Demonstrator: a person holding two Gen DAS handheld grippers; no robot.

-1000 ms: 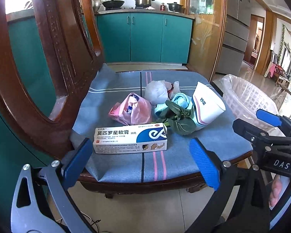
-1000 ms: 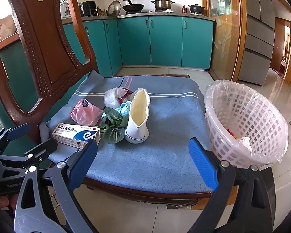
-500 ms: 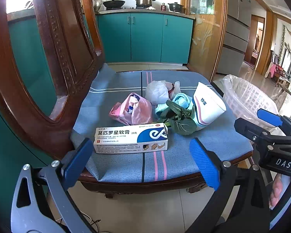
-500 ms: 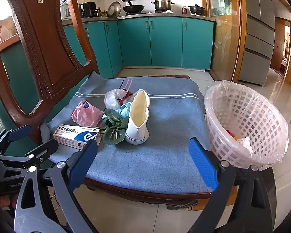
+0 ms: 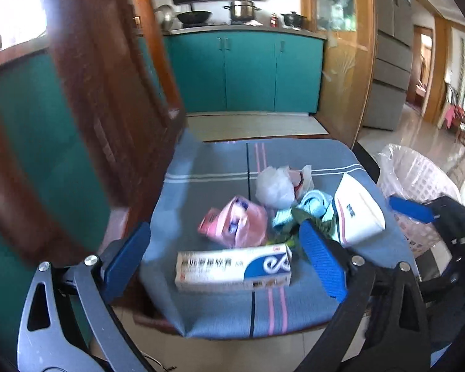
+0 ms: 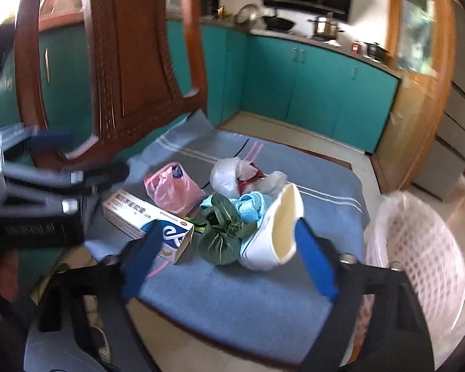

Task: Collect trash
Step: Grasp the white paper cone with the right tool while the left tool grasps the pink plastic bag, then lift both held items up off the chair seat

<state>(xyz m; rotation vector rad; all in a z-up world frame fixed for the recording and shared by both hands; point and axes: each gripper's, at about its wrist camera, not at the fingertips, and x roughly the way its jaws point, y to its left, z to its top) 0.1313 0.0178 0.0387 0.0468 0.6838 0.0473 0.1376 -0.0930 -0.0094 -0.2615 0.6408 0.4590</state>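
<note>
Box point(image 5: 234, 267) lies lengthwise between left claw's point(image 5: 226, 257) spread pads; right claw point(image 6: 229, 262) closing, empty.

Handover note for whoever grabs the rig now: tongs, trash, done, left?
Left tongs: open, empty, before the ointment box.
Right tongs: closing, nothing gripped, before the green leaves and white carton.
Trash on the chair cushion: box, pink bag, white bag, blue wad, leaves, carton.
Basket: beside the chair, lined.
Left: all six pieces.
</note>
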